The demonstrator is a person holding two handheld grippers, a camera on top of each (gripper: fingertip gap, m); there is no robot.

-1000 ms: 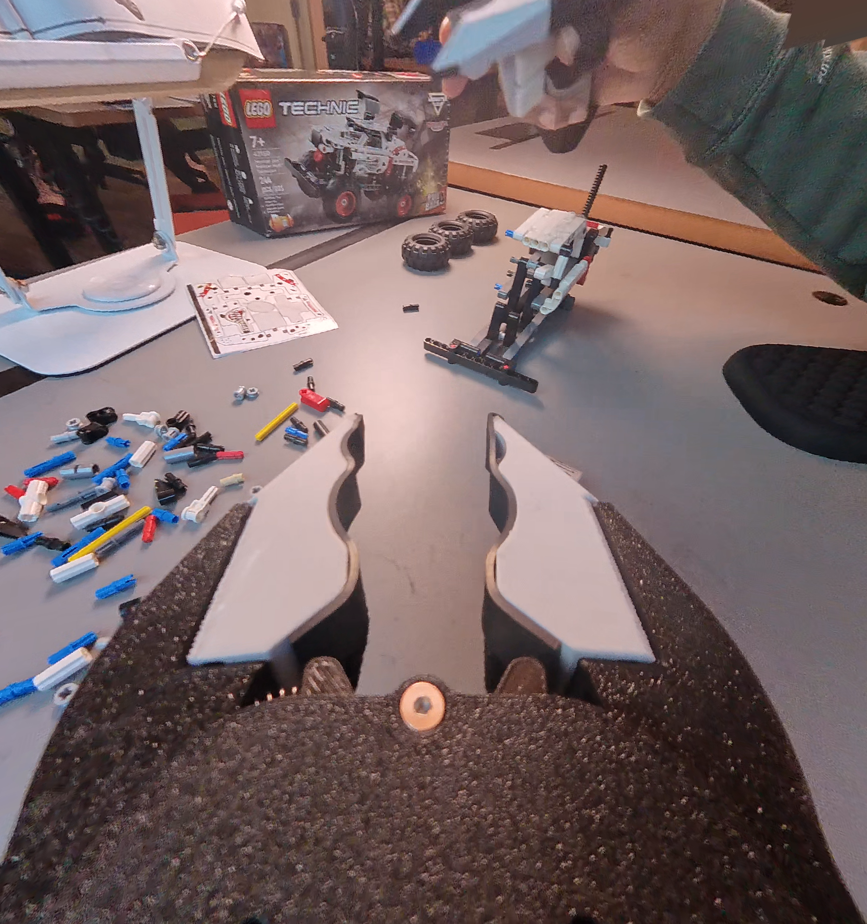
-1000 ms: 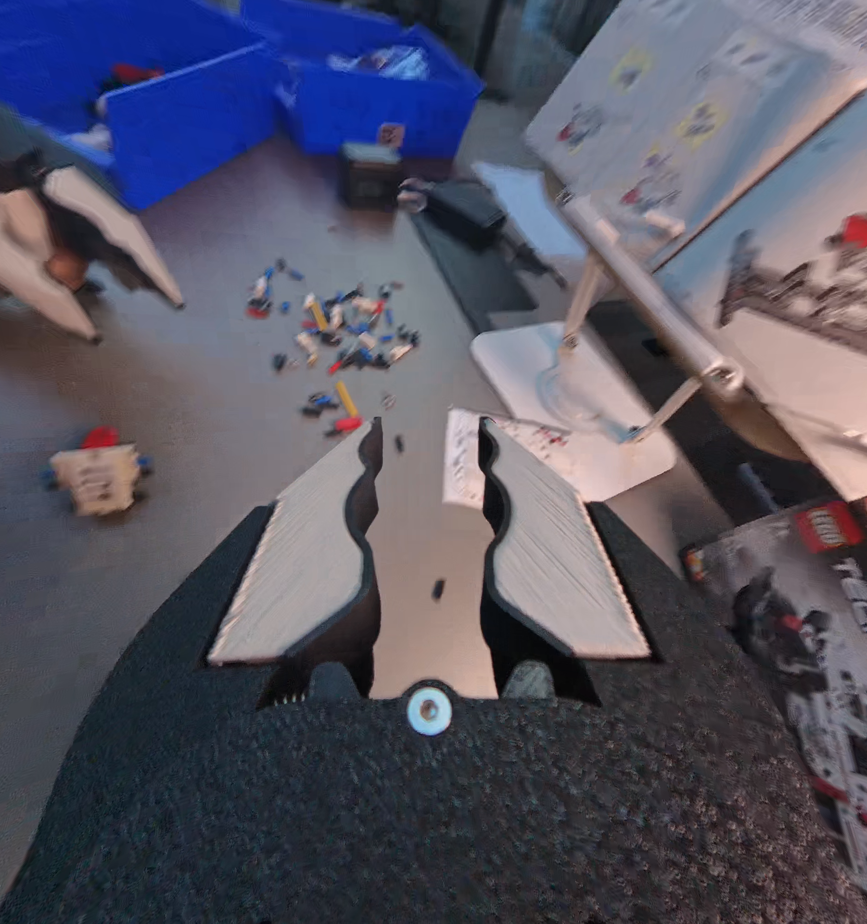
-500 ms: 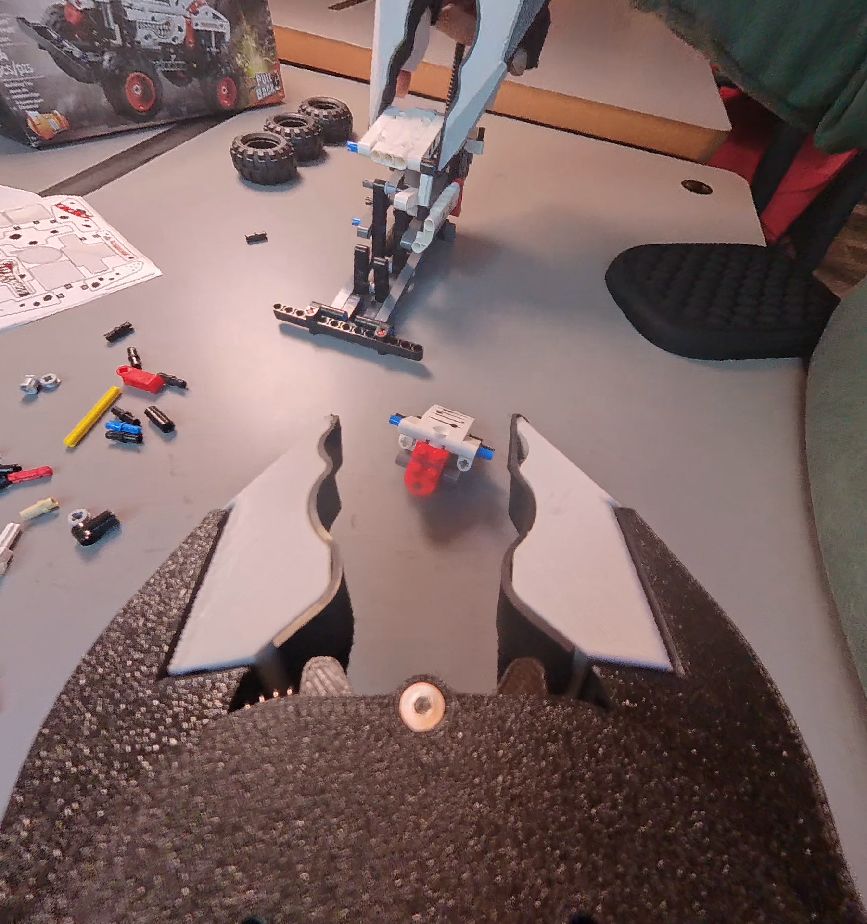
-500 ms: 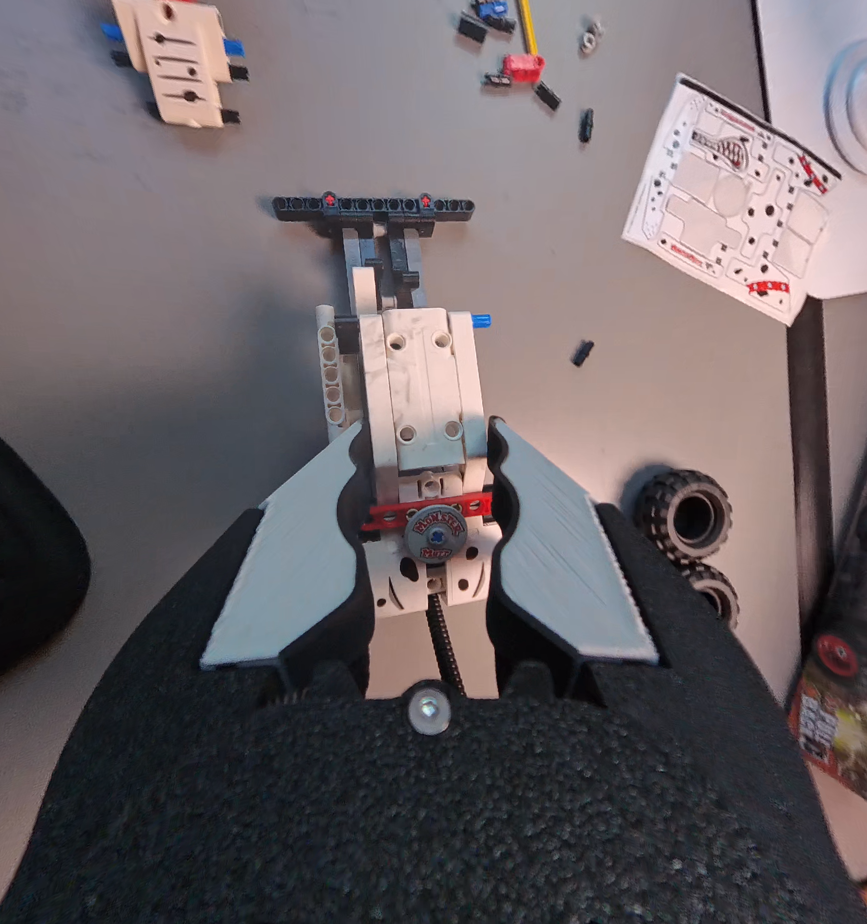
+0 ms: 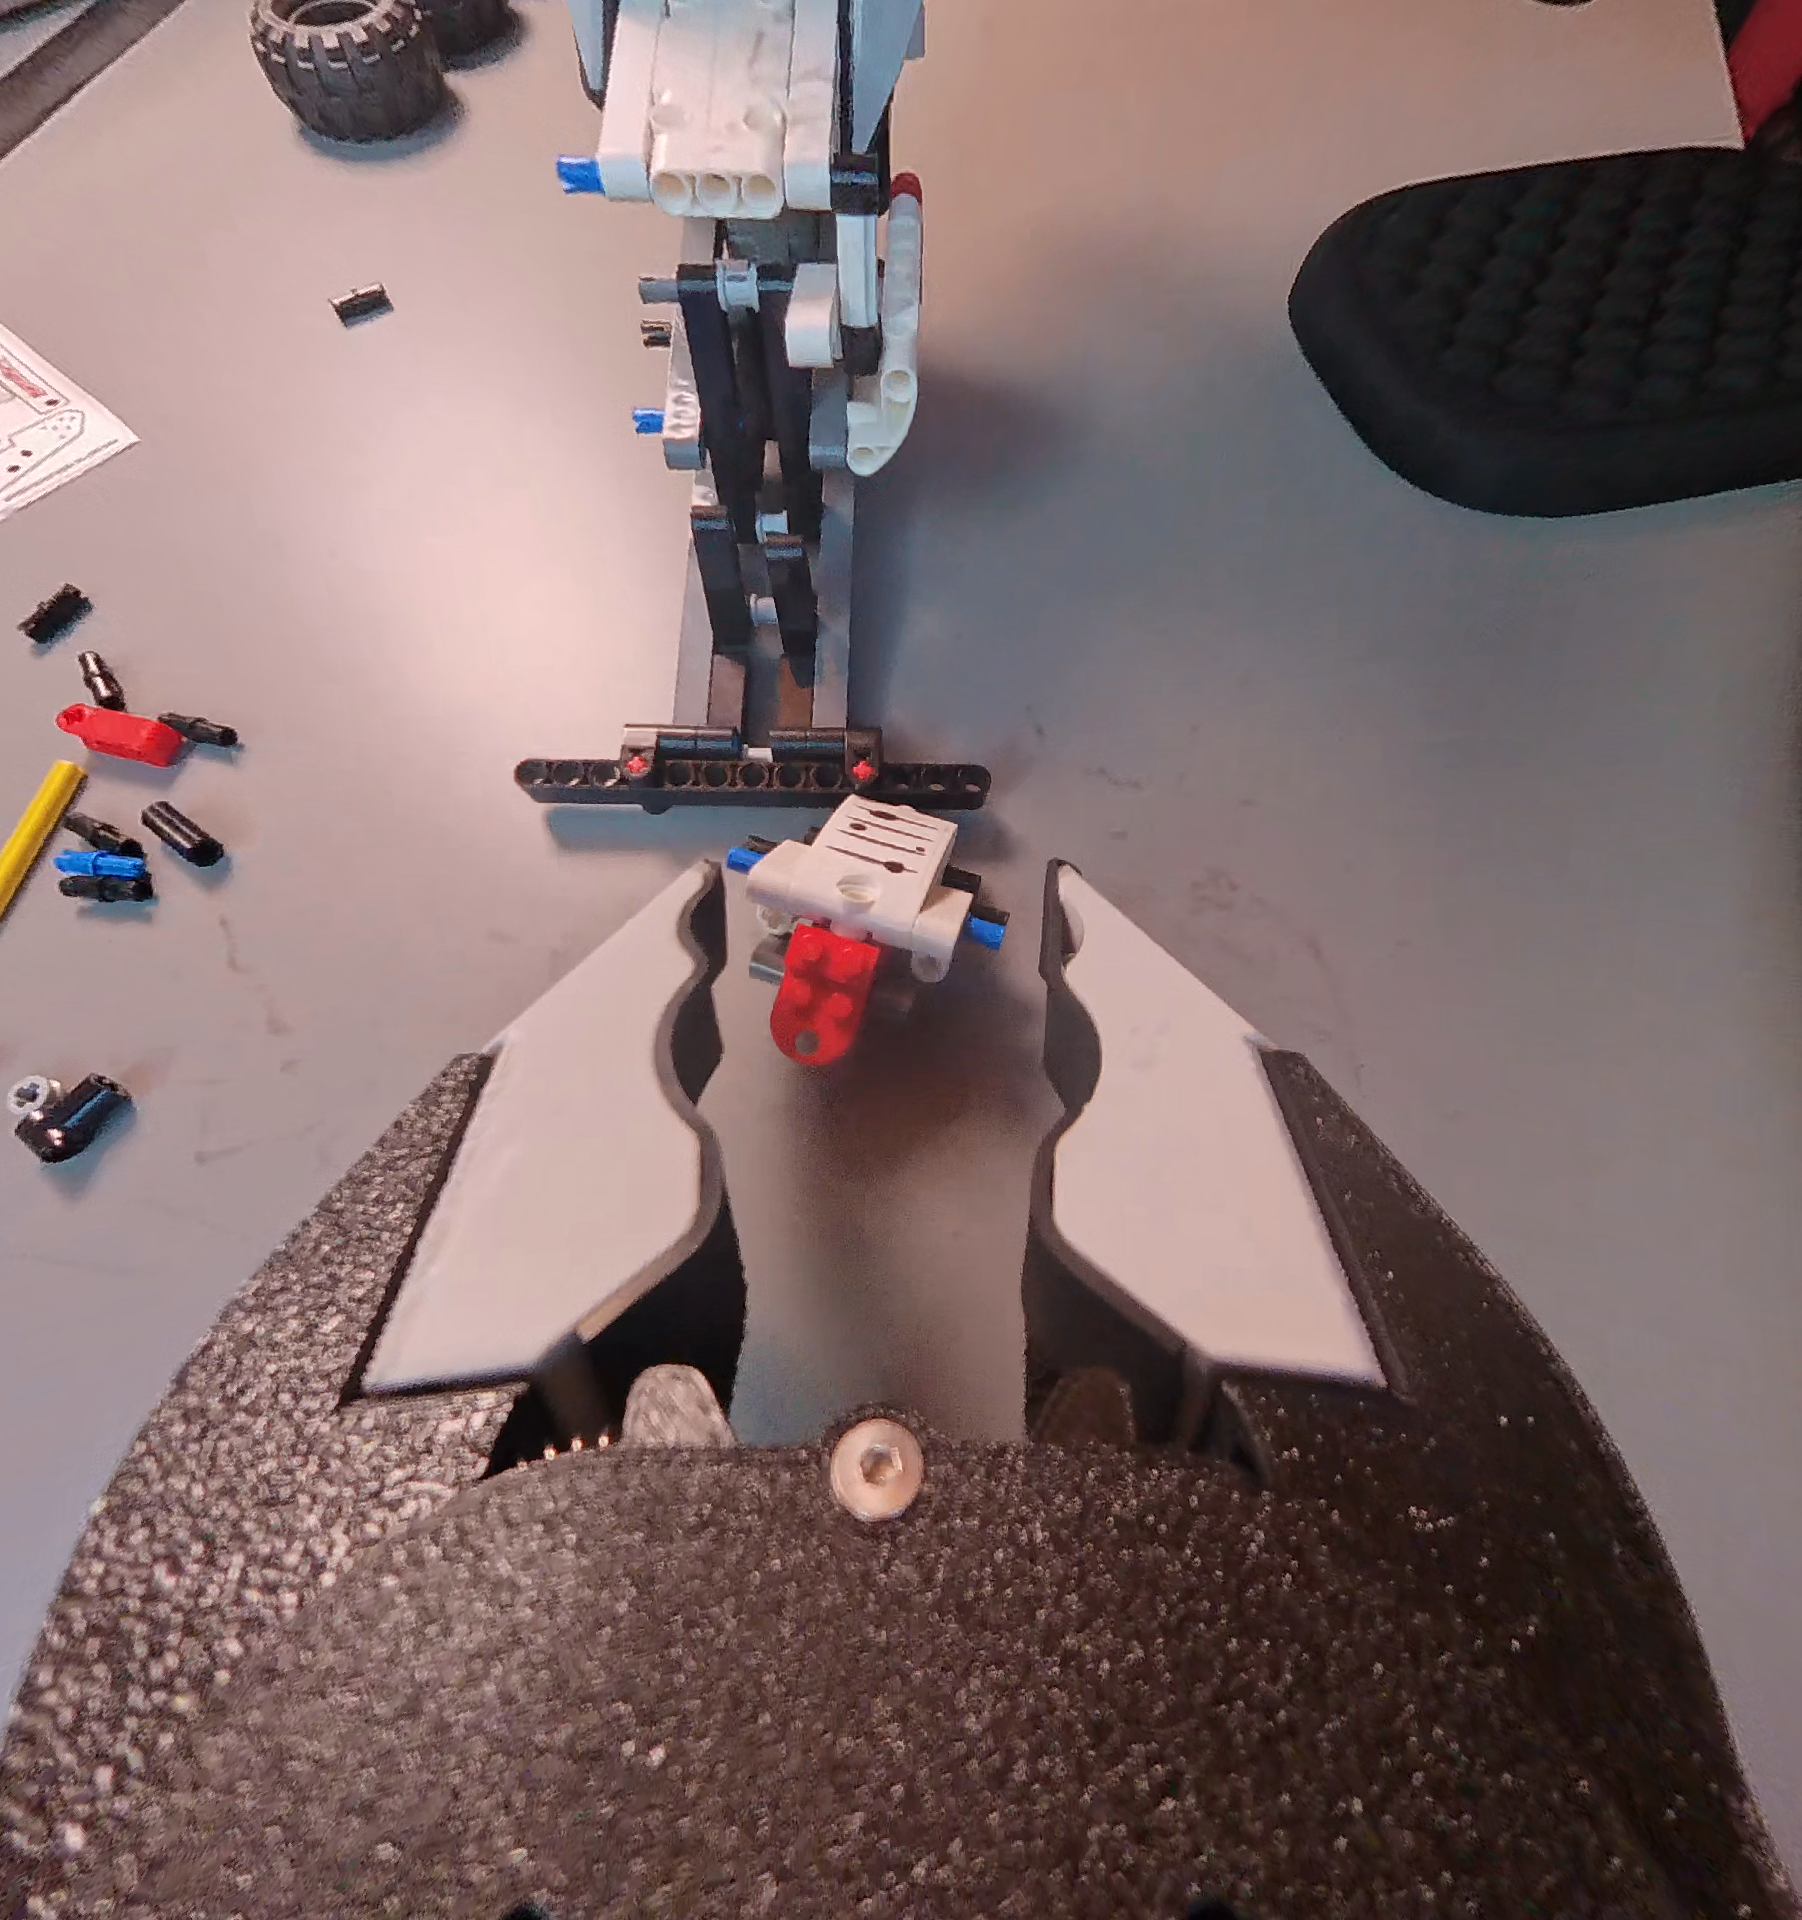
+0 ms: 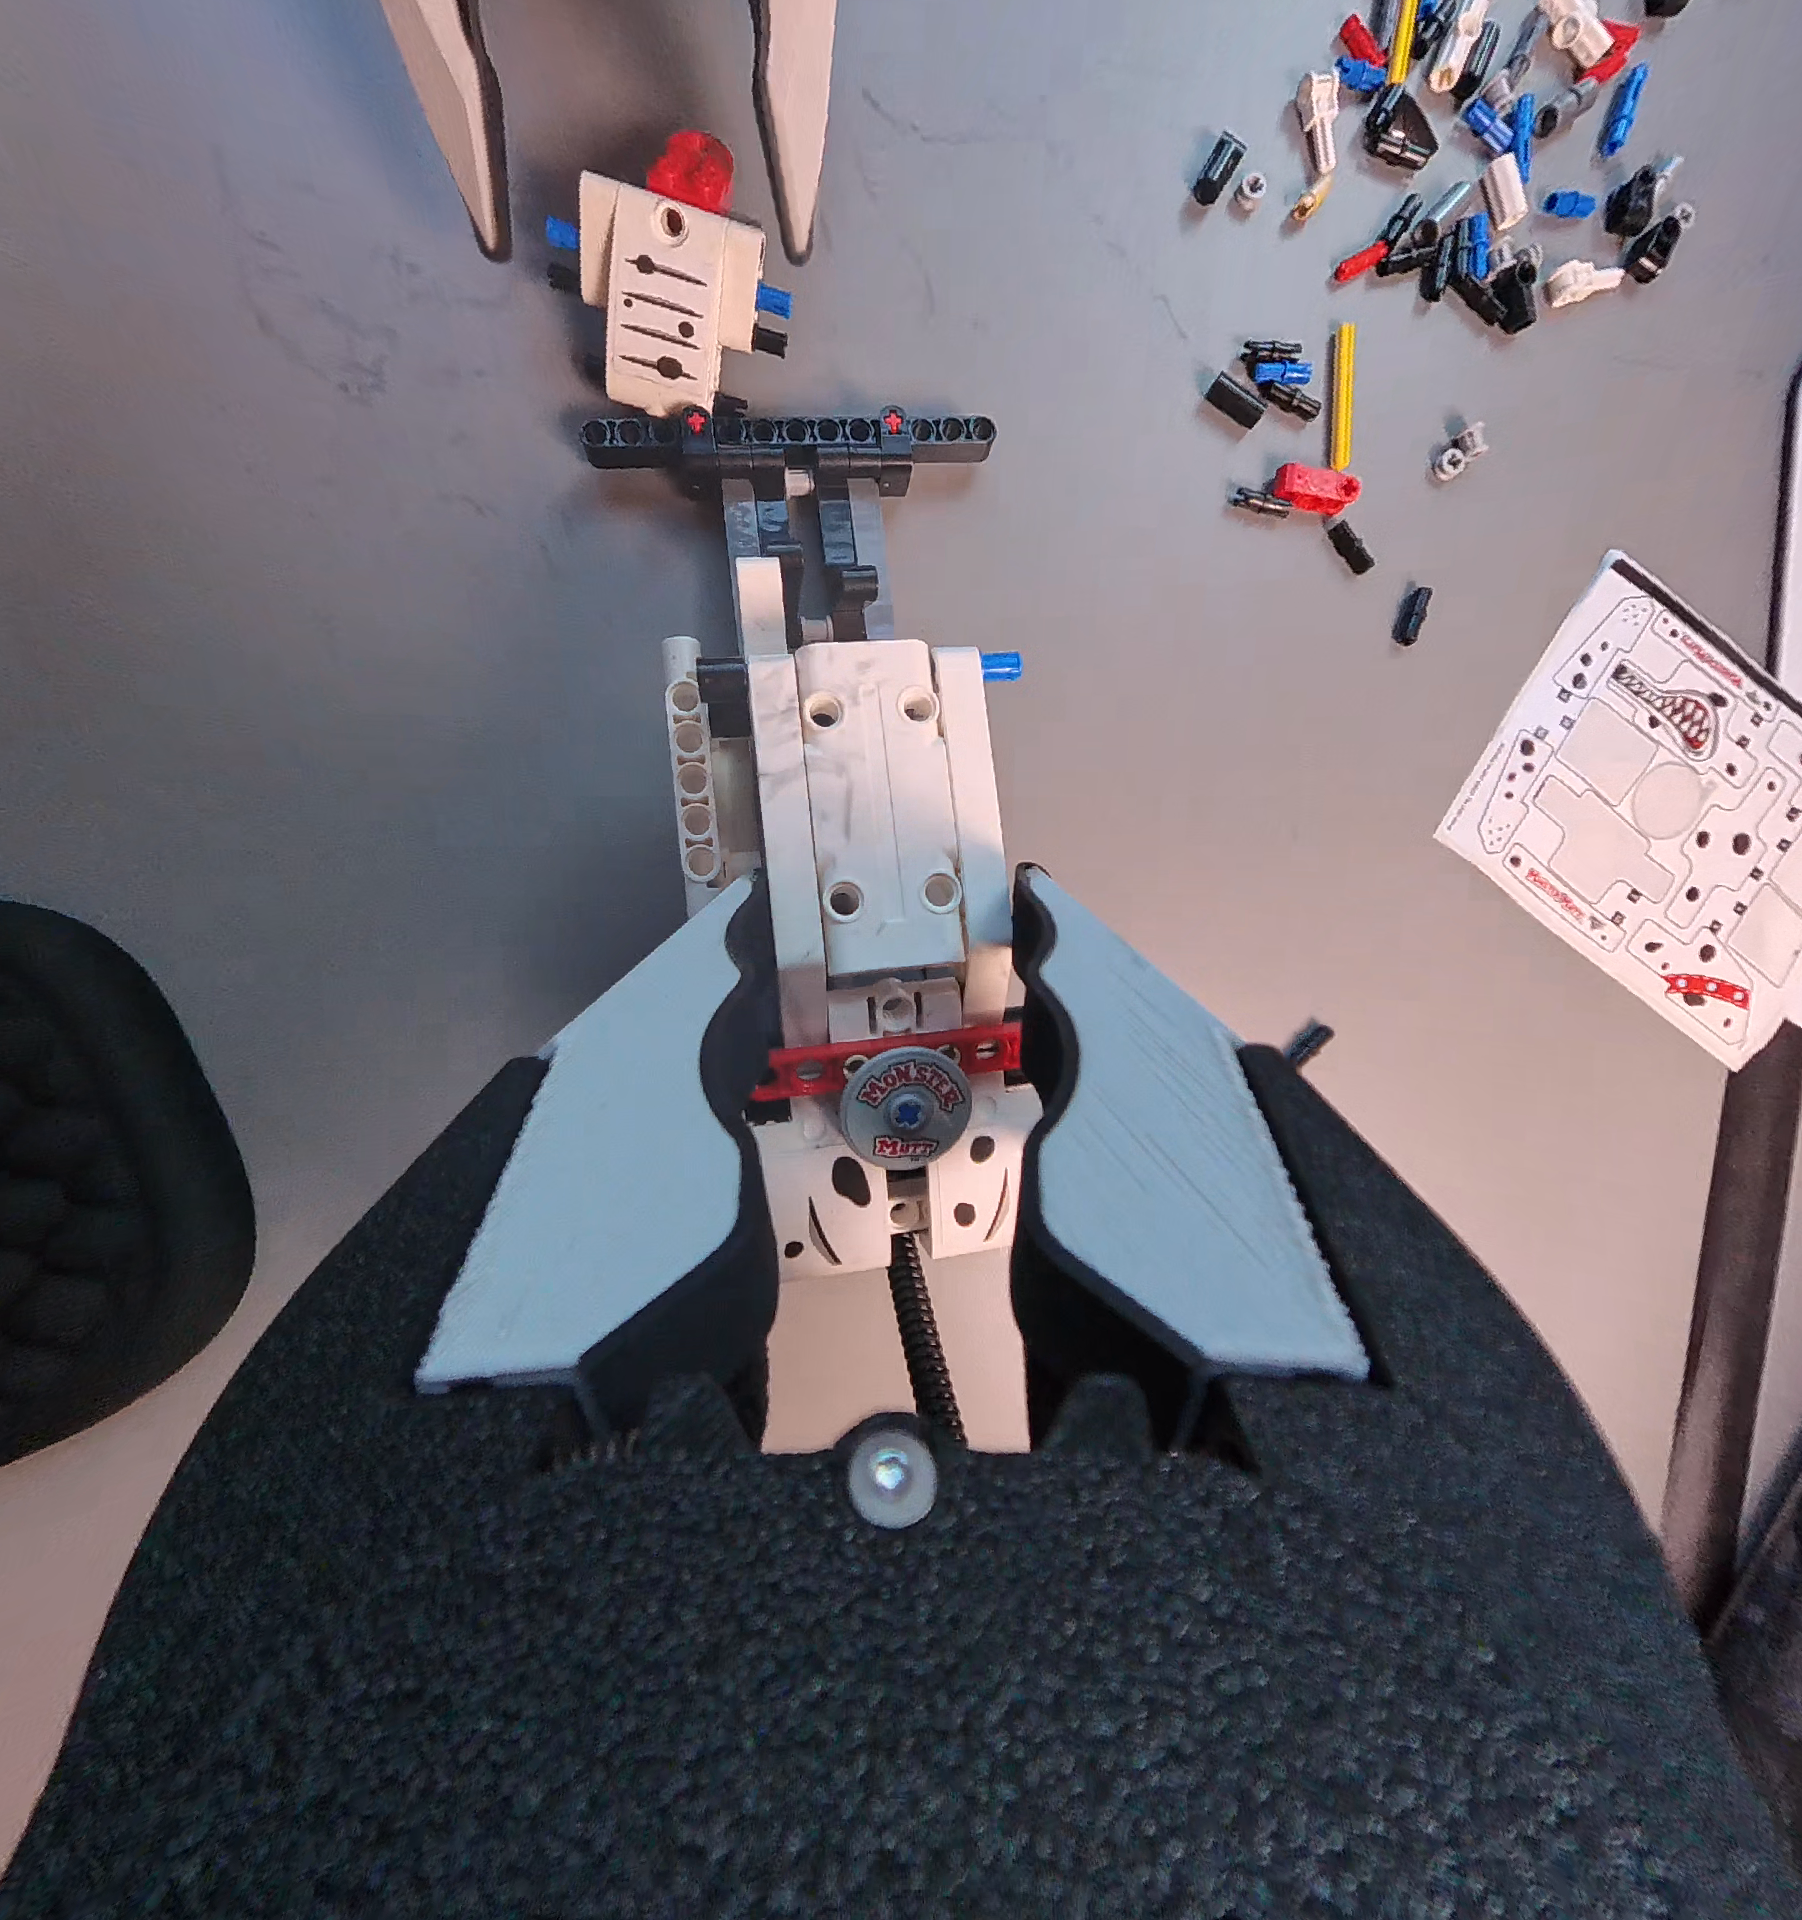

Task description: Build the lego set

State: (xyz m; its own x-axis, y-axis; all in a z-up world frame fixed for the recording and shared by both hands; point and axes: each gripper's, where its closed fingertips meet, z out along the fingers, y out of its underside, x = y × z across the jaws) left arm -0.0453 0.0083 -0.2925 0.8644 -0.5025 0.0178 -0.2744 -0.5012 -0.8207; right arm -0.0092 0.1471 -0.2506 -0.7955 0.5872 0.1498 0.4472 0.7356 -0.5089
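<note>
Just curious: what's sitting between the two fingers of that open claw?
A small white and red lego piece lies on the table between the left claw's fingertips, untouched, just before the black beam. The left wrist view shows it.

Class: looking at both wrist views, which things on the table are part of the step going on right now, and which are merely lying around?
In use:
- truck frame, clamped by the right gripper
- small white and red sub-assembly, between the open fingers of the left gripper

Lying about:
- loose pins and beams
- sticker sheet
- tyres
- black pad
</note>
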